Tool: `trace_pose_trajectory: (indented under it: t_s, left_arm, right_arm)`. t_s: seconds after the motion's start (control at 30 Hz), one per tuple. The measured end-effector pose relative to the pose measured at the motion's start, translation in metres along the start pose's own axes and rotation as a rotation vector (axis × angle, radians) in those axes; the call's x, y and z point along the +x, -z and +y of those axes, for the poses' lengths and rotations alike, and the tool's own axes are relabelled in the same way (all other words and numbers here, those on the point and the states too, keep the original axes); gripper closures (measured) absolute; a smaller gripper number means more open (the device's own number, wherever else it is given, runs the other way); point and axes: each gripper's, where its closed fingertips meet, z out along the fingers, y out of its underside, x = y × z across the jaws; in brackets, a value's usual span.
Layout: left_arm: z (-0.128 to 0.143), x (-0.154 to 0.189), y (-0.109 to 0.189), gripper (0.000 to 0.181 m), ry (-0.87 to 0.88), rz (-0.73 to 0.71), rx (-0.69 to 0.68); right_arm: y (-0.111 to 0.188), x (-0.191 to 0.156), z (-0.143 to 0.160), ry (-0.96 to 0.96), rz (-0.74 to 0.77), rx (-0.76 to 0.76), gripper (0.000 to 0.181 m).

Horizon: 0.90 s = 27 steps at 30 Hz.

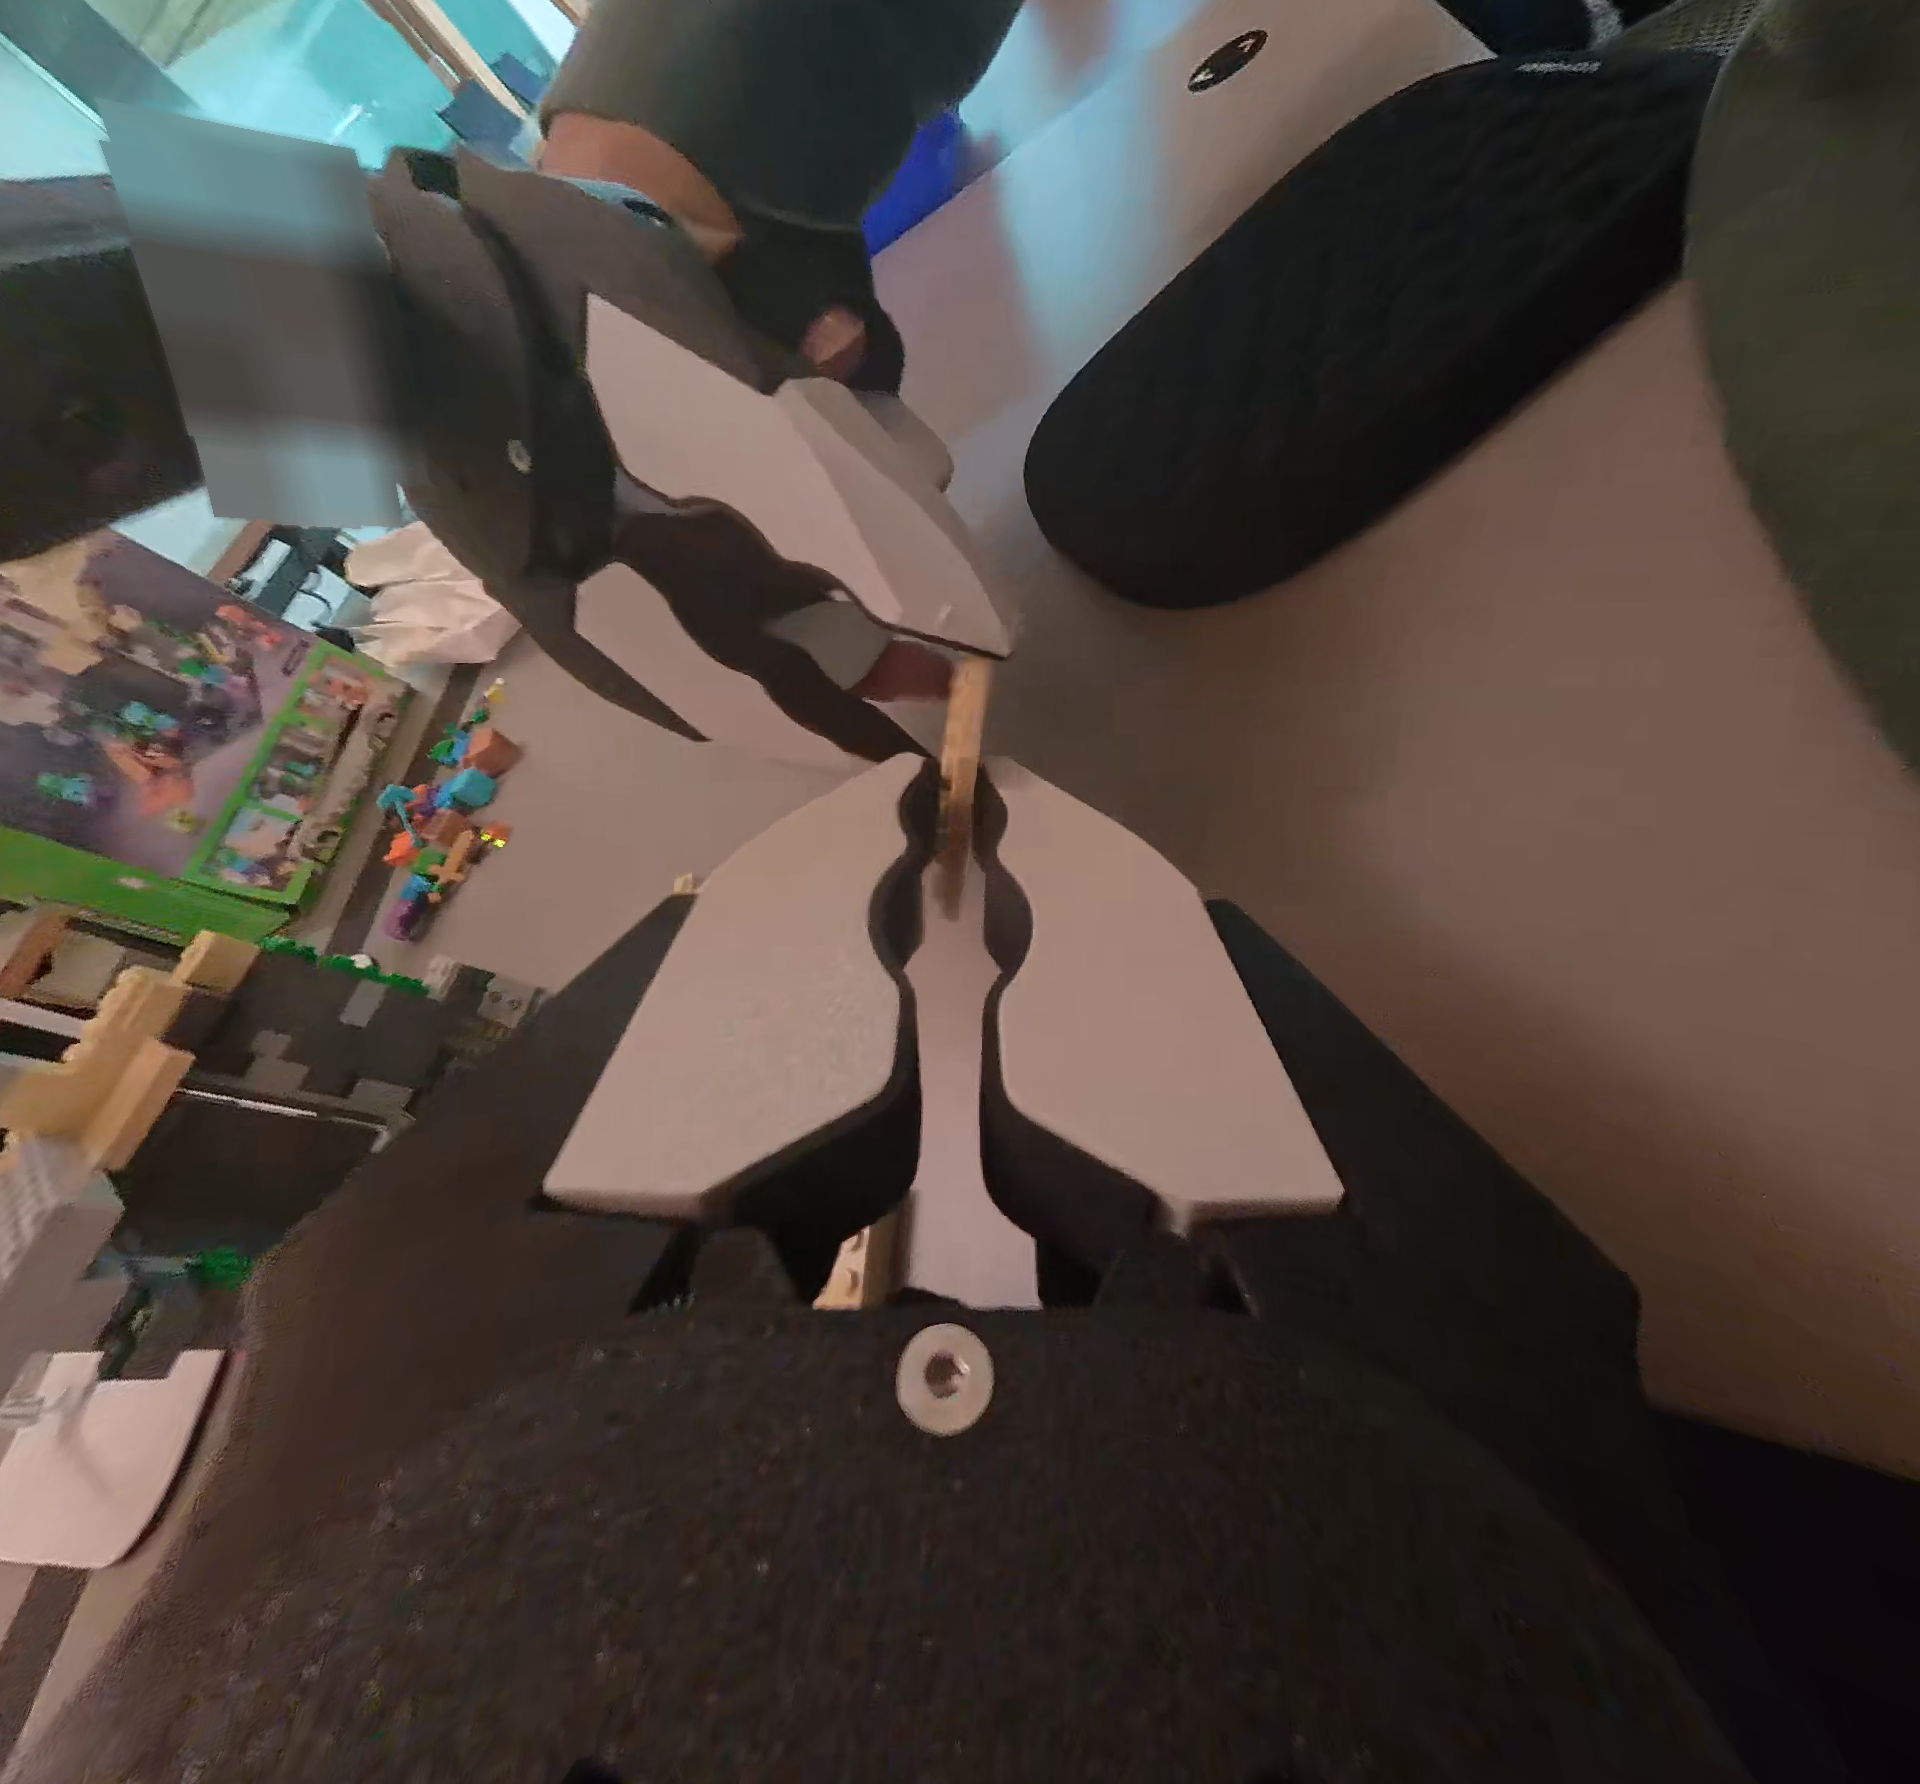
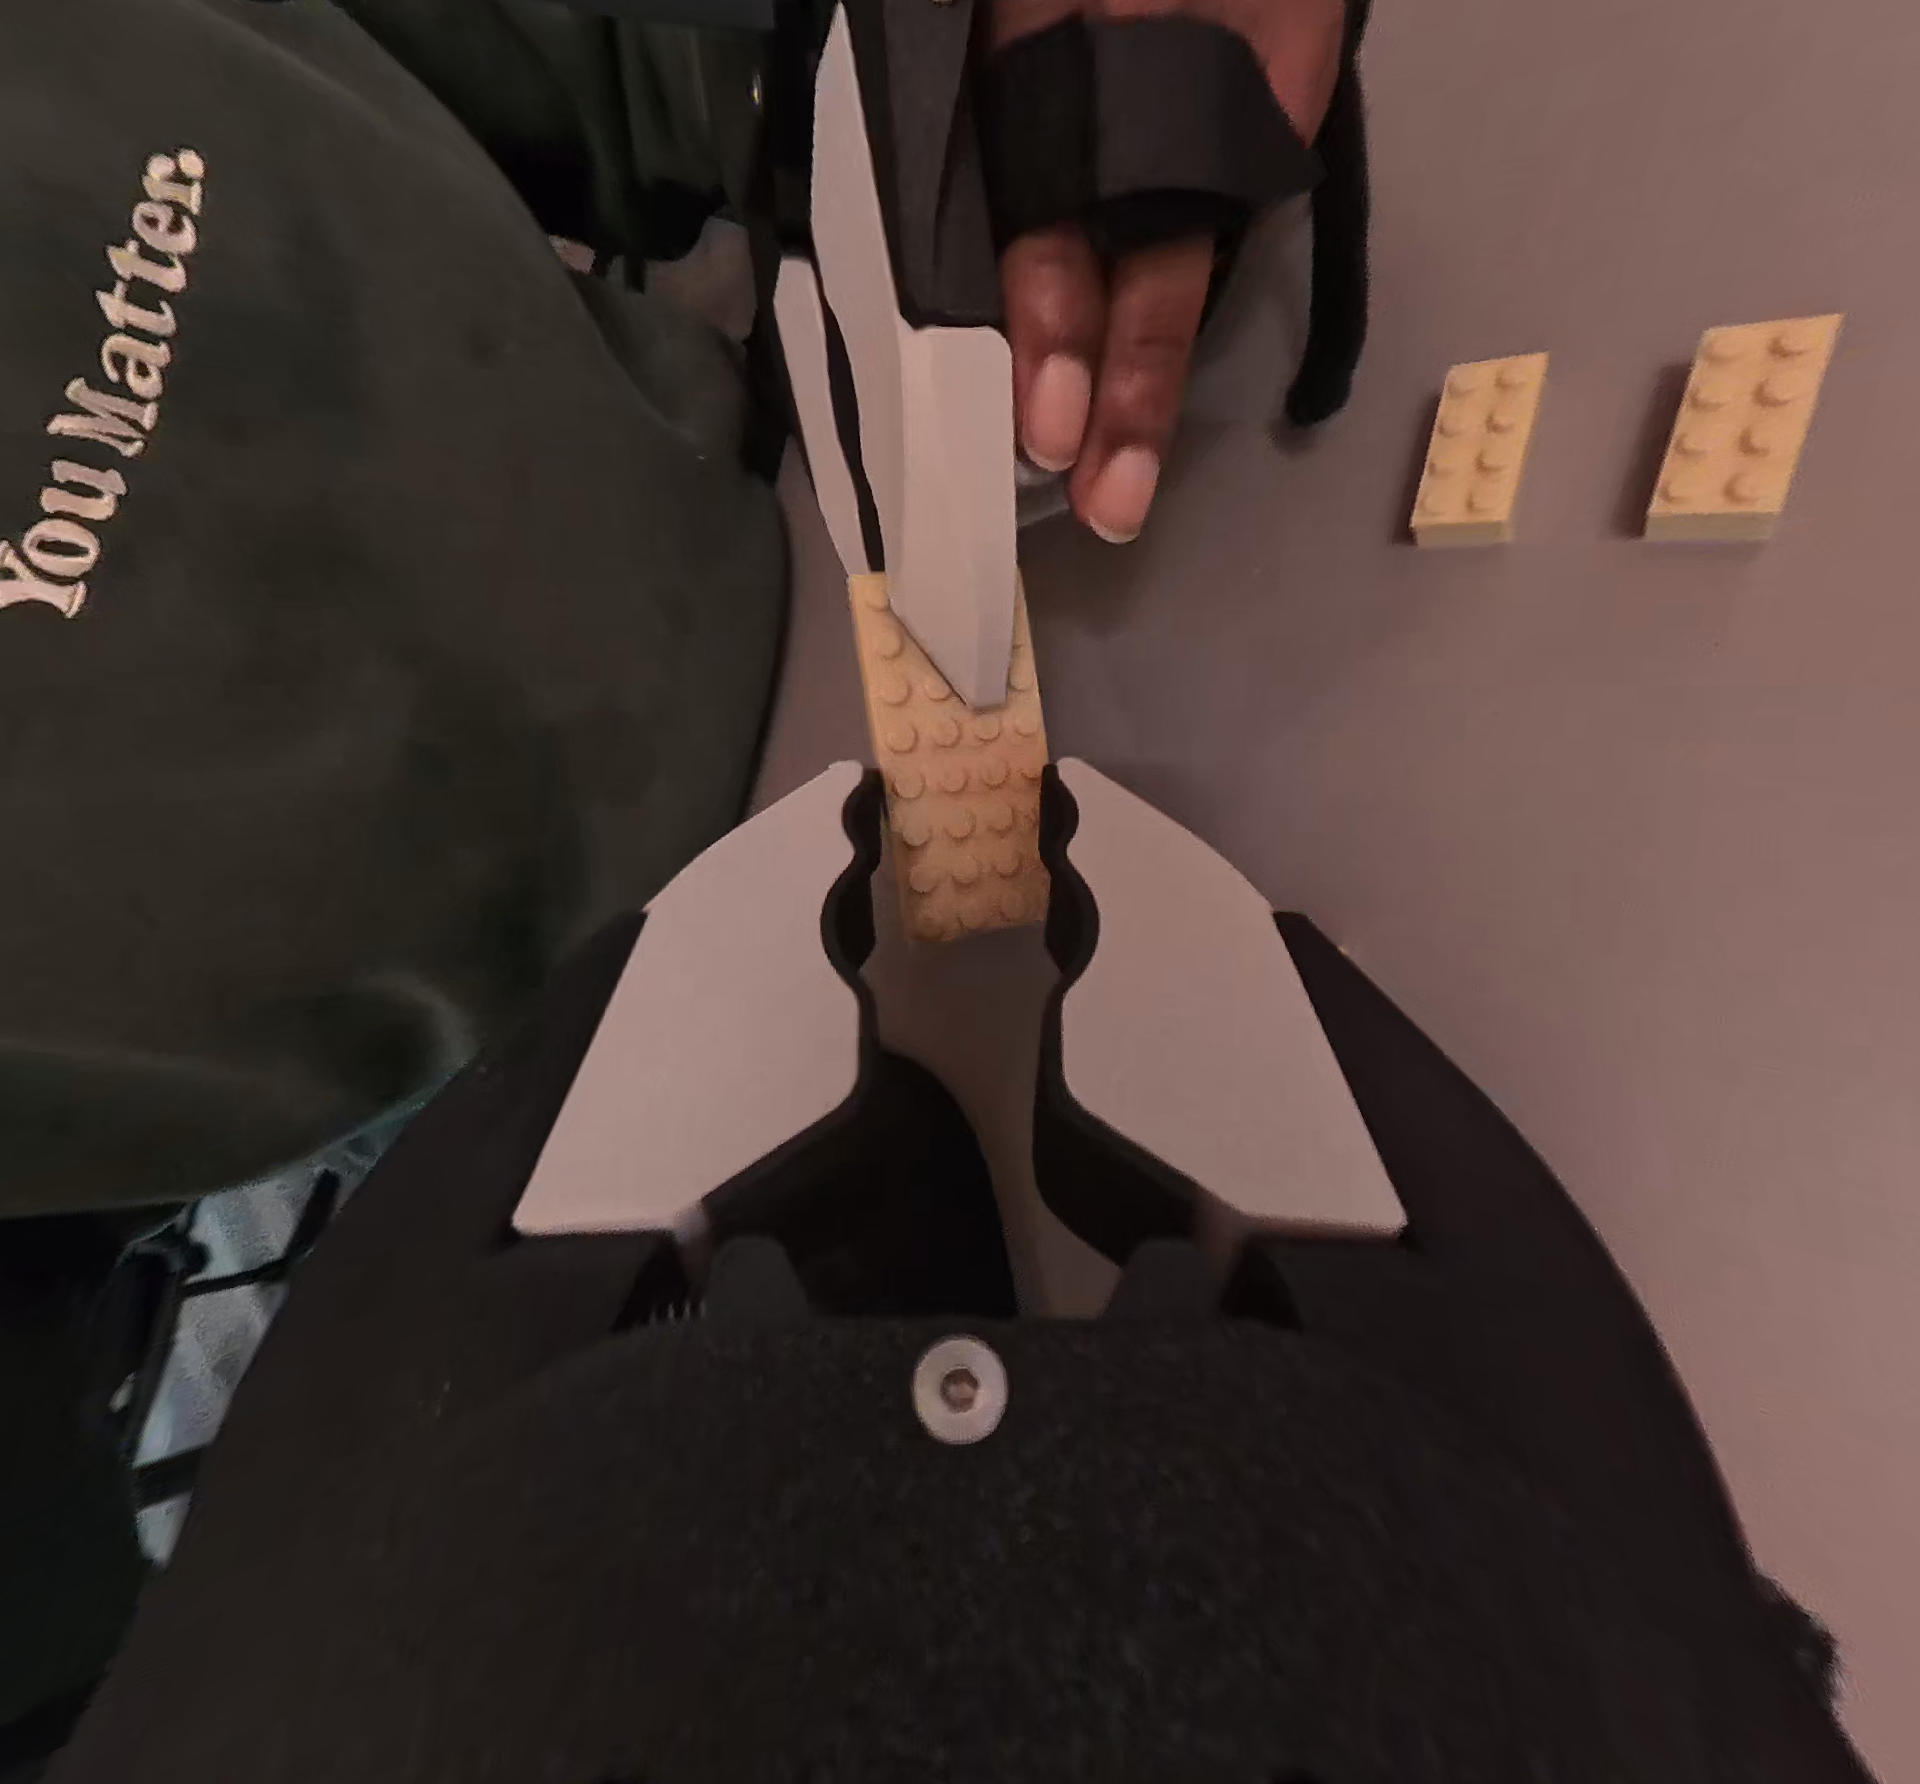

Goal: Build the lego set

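Observation:
A tan studded Lego plate is held in the air between both grippers. In the right wrist view my right gripper is shut on its two long edges at the near end. My left gripper comes in from above and pinches the far end across its flat faces. In the left wrist view the plate shows edge-on in my left gripper, with the right gripper reaching in from the upper left.
Two tan studded bricks lie on the grey table to the right. The left wrist view shows a Lego box, small colourful figures, a partly built dark model and a black oblong case. My two grippers' fingertips are within a few centimetres of each other. The black oblong case lies around 12 cm away from my right fingertips.

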Motion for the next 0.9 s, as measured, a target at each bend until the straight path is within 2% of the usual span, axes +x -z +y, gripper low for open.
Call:
trace_pose_trajectory:
  t_s: [0.07,0.1,0.2,0.33,0.43,0.53,0.63,0.7,0.8,0.9]
  left_arm:
    - [0.003,-0.005,0.002,0.177,0.081,-0.009,-0.004]
    - [0.005,-0.008,0.003,0.177,0.13,-0.012,-0.008]
    - [0.01,-0.023,0.007,0.177,0.351,-0.029,-0.008]
    - [0.01,-0.036,0.01,0.177,0.695,0.03,0.034]
    - [0.007,-0.043,0.011,0.177,0.936,0.086,0.098]
    - [0.006,-0.044,0.012,0.177,1.066,0.128,0.139]
    - [0.005,-0.045,0.013,0.177,1.141,0.162,0.169]
    - [0.005,-0.046,0.014,0.177,1.154,0.17,0.185]
    - [0.003,-0.046,0.015,0.174,1.087,0.146,0.187]
    - [0.012,-0.05,0.017,0.158,0.922,0.055,0.114]
  right_arm:
    - [0.006,-0.001,-0.008,0.04,0.037,0.041,0.146]
    - [0.011,0.002,-0.012,0.084,0.108,0.067,0.143]
    - [0.026,0.01,-0.025,0.329,0.43,0.116,0.138]
    - [0.034,0.025,-0.023,0.594,0.875,0.017,0.135]
    - [0.031,0.028,-0.026,0.711,1.053,0.036,0.136]
    - [0.033,0.028,-0.032,0.824,1.189,0.04,0.139]
    - [0.036,0.032,-0.036,0.879,1.269,0.009,0.147]
    - [0.036,0.031,-0.037,0.871,1.258,0.012,0.147]
    - [0.035,0.031,-0.036,0.77,1.151,0.033,0.148]
    - [0.03,0.039,-0.021,0.566,0.957,0.006,0.148]
